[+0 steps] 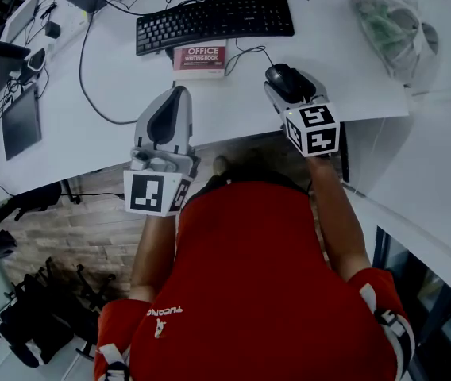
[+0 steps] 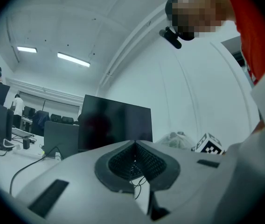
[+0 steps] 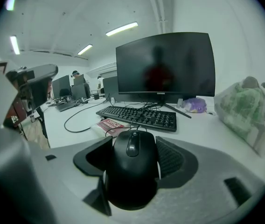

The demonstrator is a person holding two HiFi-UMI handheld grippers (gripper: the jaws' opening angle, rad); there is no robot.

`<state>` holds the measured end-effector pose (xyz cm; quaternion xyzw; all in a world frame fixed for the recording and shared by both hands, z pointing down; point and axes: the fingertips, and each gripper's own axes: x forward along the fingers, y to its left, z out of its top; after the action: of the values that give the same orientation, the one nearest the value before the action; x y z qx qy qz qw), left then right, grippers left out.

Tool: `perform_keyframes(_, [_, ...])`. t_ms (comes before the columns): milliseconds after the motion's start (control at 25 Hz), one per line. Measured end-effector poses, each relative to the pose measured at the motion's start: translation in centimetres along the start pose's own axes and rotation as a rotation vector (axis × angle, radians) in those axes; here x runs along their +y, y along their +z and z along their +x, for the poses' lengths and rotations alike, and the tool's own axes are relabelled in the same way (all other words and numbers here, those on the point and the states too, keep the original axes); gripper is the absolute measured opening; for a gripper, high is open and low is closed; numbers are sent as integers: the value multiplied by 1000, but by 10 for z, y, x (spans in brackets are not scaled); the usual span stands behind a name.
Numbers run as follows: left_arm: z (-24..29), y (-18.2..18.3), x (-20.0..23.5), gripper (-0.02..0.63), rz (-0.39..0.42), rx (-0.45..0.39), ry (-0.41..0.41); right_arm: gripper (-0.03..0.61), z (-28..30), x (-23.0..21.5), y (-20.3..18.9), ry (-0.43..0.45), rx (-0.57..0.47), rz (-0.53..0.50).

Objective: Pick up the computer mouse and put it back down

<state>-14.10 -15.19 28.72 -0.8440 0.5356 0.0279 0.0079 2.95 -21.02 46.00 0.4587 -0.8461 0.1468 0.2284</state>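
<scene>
A black computer mouse (image 1: 289, 82) (image 3: 131, 171) sits between the jaws of my right gripper (image 1: 287, 75) (image 3: 133, 144), whose dark pads (image 3: 172, 157) press on its two sides. It is over the white desk (image 1: 114, 86) near the front edge; whether it touches the desk I cannot tell. Its thin cable runs back toward the black keyboard (image 1: 213, 22) (image 3: 139, 115). My left gripper (image 1: 179, 94) (image 2: 135, 143) is over the desk's front edge to the left, pointing level. Its jaws are shut with nothing between them.
A red and white booklet (image 1: 202, 58) (image 3: 110, 125) lies just in front of the keyboard. A dark monitor (image 3: 165, 69) stands behind it. A crumpled plastic bag (image 1: 388, 26) (image 3: 247, 111) lies at the right. Cables and dark devices (image 1: 21, 121) lie at the left.
</scene>
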Motion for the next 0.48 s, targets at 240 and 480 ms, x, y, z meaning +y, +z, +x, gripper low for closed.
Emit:
perform_keyframes(240, [5, -9, -2, 9, -4, 23, -7, 291, 21, -7, -31, -5, 93, -14])
perform_keyframes(480, [9, -16, -2, 11, -6, 41, -7, 291, 36, -15, -53, -16, 155, -20])
